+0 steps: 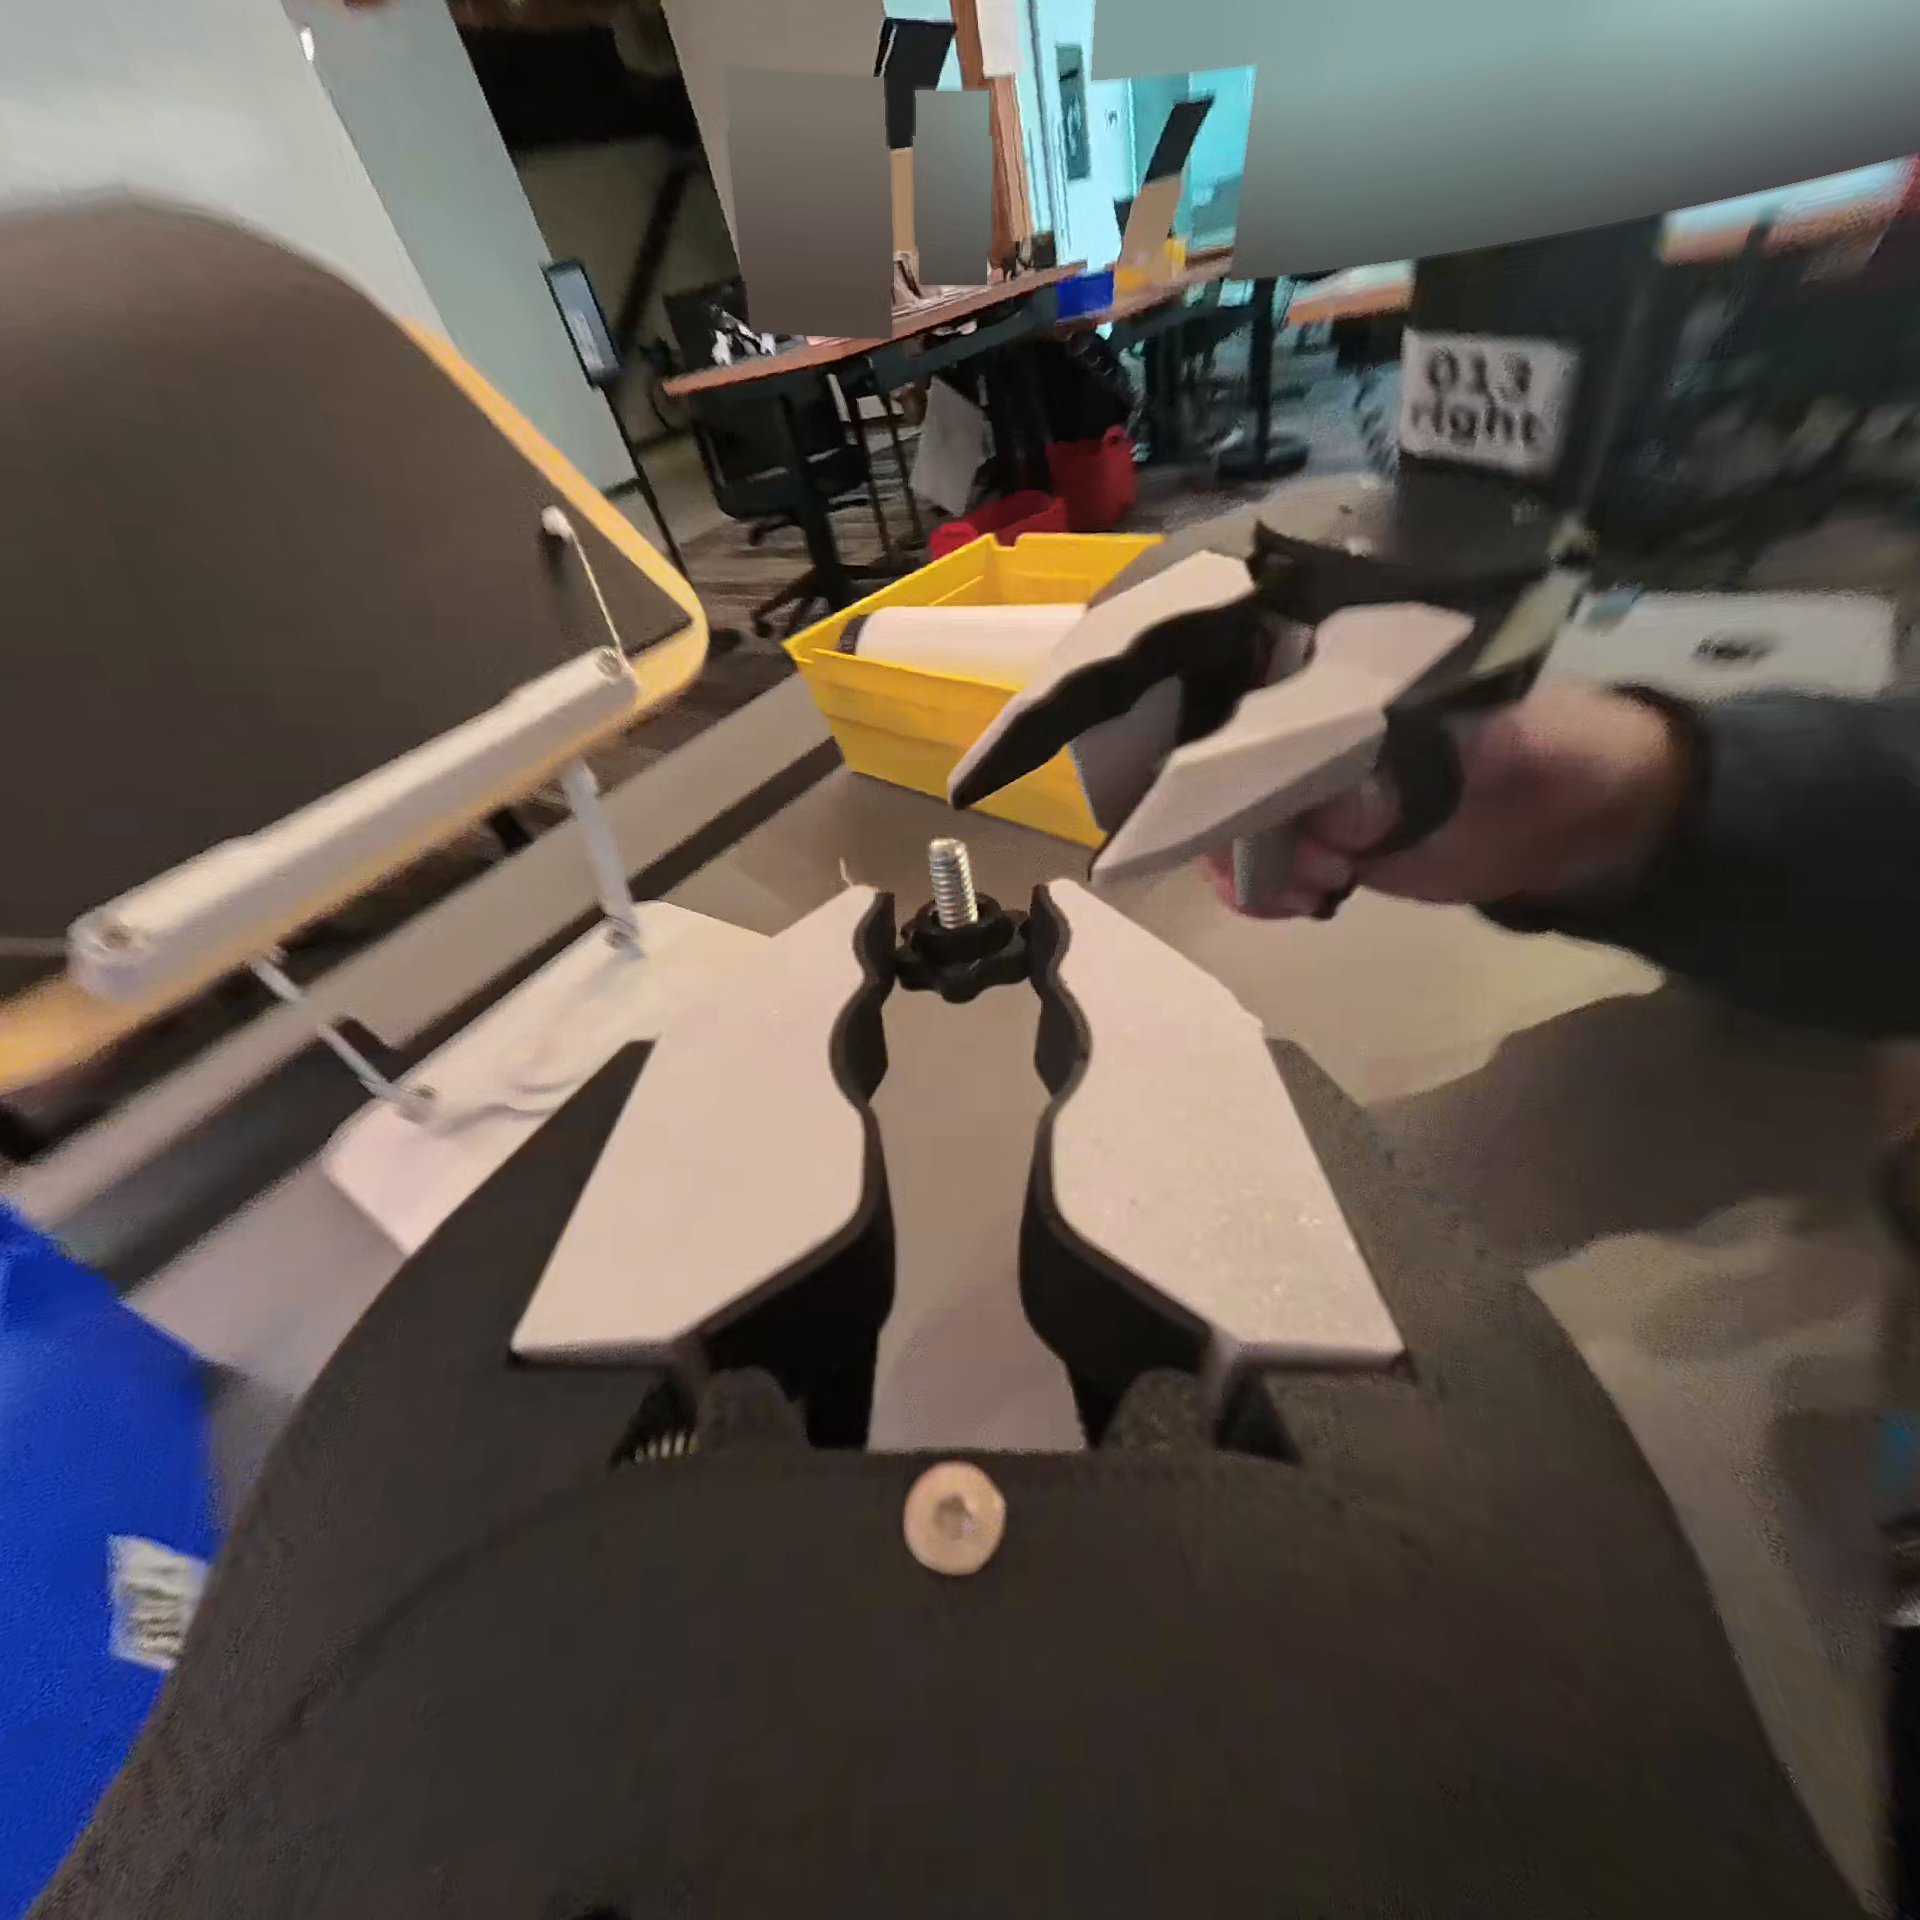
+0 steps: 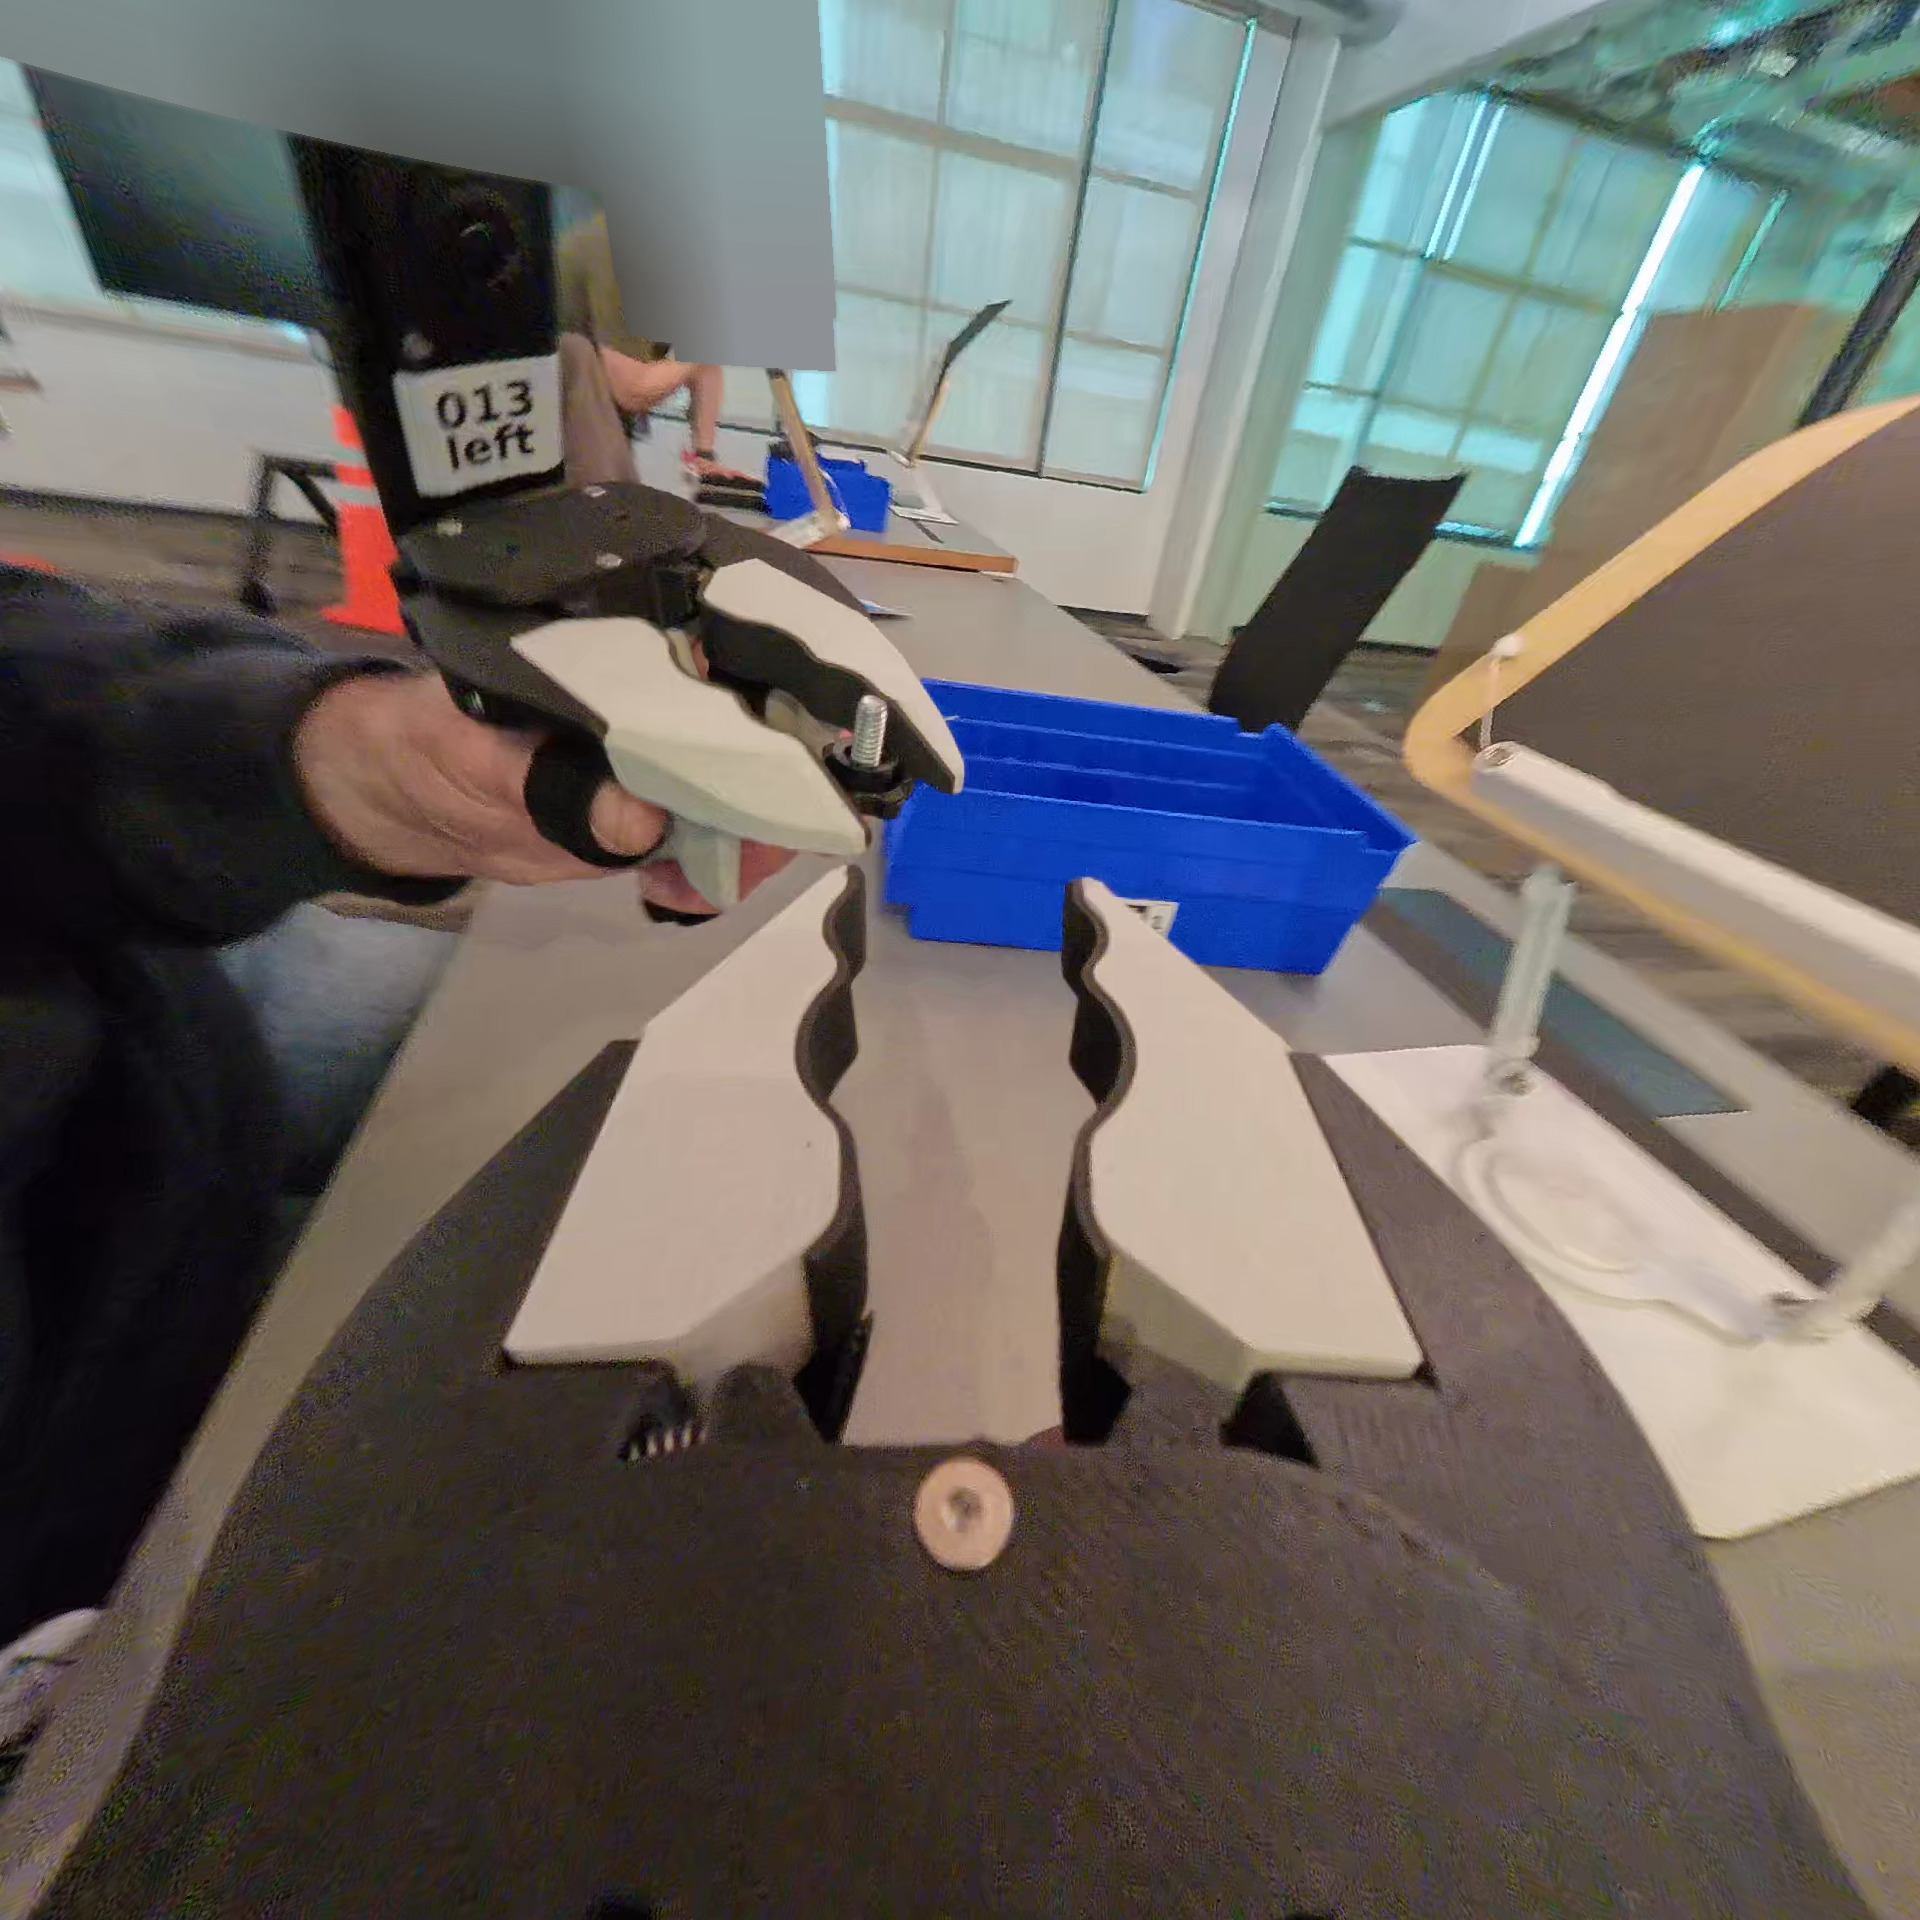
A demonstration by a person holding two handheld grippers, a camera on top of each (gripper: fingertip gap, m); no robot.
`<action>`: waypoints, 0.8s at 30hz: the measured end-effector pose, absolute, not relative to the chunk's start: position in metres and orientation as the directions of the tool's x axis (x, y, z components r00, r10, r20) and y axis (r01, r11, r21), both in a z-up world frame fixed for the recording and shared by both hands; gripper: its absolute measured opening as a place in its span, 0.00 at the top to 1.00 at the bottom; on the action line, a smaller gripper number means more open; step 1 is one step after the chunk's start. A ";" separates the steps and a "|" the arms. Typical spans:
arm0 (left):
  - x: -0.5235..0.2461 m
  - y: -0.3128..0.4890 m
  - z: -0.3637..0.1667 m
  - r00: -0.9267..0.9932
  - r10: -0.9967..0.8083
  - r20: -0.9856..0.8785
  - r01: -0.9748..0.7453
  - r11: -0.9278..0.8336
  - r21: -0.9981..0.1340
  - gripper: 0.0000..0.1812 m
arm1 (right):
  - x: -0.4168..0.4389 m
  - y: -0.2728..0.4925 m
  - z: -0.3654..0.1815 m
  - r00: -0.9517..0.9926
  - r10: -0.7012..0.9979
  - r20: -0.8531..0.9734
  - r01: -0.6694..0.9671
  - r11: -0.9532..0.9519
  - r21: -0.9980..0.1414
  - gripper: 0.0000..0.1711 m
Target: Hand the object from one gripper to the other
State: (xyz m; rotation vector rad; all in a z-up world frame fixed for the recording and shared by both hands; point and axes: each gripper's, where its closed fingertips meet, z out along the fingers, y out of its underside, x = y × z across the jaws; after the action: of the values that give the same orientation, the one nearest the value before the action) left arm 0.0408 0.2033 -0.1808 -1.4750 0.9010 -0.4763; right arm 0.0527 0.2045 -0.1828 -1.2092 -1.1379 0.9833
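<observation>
Two hand-held grippers over the grey table [image 2: 966, 1195]. Left gripper [image 1: 961, 940] clenched on a knob screw [image 1: 956, 935]: black lobed knob pinched between the fingertips, threaded stud pointing up. Right wrist view shows the same screw [image 2: 868, 753] at the left gripper [image 2: 904, 790] tips, held above the table in front of the blue bin [image 2: 1132, 831]. Right gripper [image 2: 961, 925] released, jaws apart, nothing between them; it sits near the screw, not touching. Yellow bin [image 1: 914, 686] behind, holding a white roll [image 1: 966, 634].
</observation>
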 end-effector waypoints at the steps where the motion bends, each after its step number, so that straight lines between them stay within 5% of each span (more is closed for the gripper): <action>1: 0.041 0.202 -0.181 0.593 -0.742 -0.311 -0.306 0.150 -0.940 0.87 | 0.051 0.204 -0.184 0.156 0.984 0.081 0.015 0.079 -0.997 0.80; 7: 0.039 0.206 -0.193 0.493 -0.577 -0.651 -0.588 0.330 -0.738 0.87 | 0.034 0.198 -0.192 0.046 0.994 -0.101 0.044 -0.103 -0.994 0.80; 24: 0.026 0.226 -0.221 0.267 -0.322 -0.908 -0.881 0.301 -0.365 0.87 | -0.004 0.206 -0.228 0.189 0.970 -0.152 0.207 -0.191 -0.960 0.87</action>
State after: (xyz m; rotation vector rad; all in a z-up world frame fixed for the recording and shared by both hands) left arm 0.0259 0.2260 -0.2207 -1.2622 1.2980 0.5583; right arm -0.0038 0.2061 -0.2281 -1.5813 -1.1516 1.0885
